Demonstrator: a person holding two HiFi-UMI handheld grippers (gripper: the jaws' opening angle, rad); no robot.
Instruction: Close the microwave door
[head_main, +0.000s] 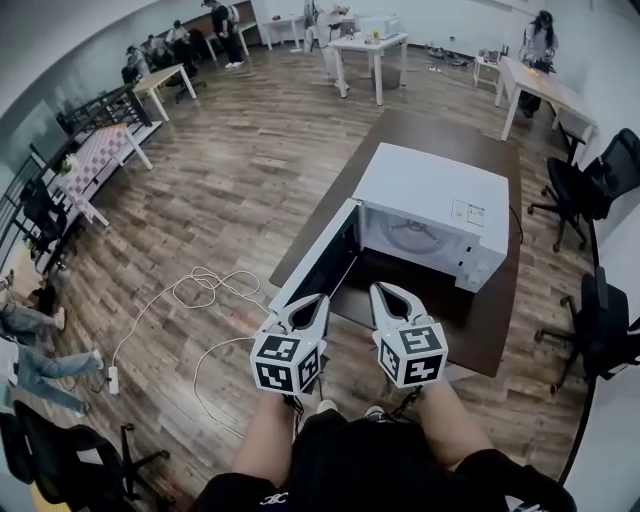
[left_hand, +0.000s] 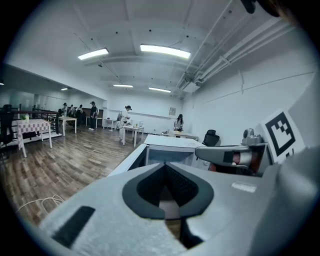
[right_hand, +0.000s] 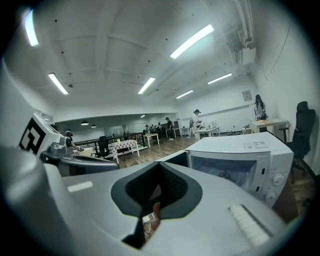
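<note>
White box microwave (head_main: 430, 205) on dark brown bench (head_main: 420, 130), its door (head_main: 318, 262) swung open leftward. Left claw (head_main: 308, 304) near door's free edge, right claw (head_main: 390, 296) before the cavity. Both pressed together, holding nothing.

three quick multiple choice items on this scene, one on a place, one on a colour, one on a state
1. The white box-shaped microwave stands on:
A the wooden floor
B a rectangular table
C an office chair

2. The top of that table is:
A dark brown
B white
C green

3. The microwave's hinged door is:
A shut
B taken off
C open

Answers:
1 B: the head view shows the microwave resting on the tabletop.
2 A: the bare surface around the microwave is dark brown.
3 C: the door swings out to the left and the cavity is exposed.
</note>
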